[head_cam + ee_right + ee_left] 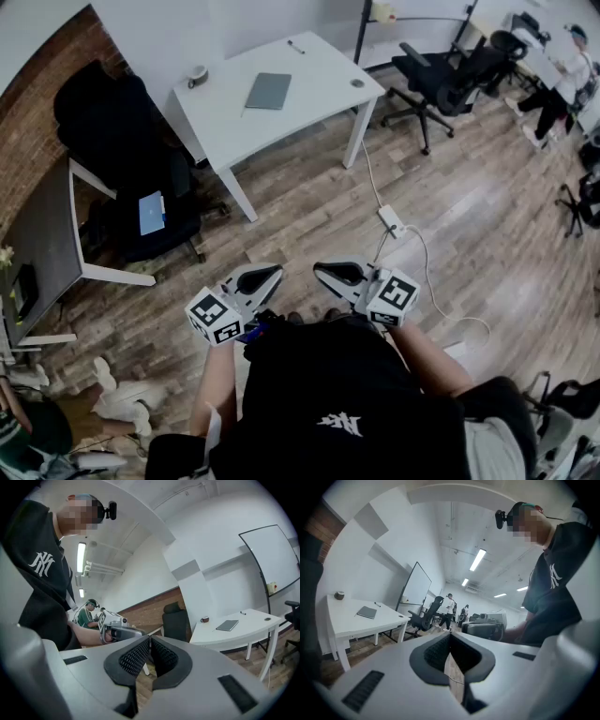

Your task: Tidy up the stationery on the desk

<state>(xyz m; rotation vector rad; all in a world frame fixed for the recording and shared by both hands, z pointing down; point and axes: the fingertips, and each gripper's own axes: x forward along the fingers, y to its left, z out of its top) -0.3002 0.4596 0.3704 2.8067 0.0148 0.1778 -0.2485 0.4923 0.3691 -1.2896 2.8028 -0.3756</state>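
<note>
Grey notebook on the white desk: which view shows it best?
Head view: the notebook lies whole, seen from above, on the desk. The left and right gripper views show it far off, small and at a shallow angle.

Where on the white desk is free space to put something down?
The widest bare patch of the desk is the strip between the grey notebook and the near edge. The cup, pen and small round object sit near the edges; nothing is crowded.

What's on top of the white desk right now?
On the white desk: a closed grey notebook mid-top, a pen near the far edge, a cup at the left corner, and a small round item at the right. Anything under the notebook is covered.
</note>
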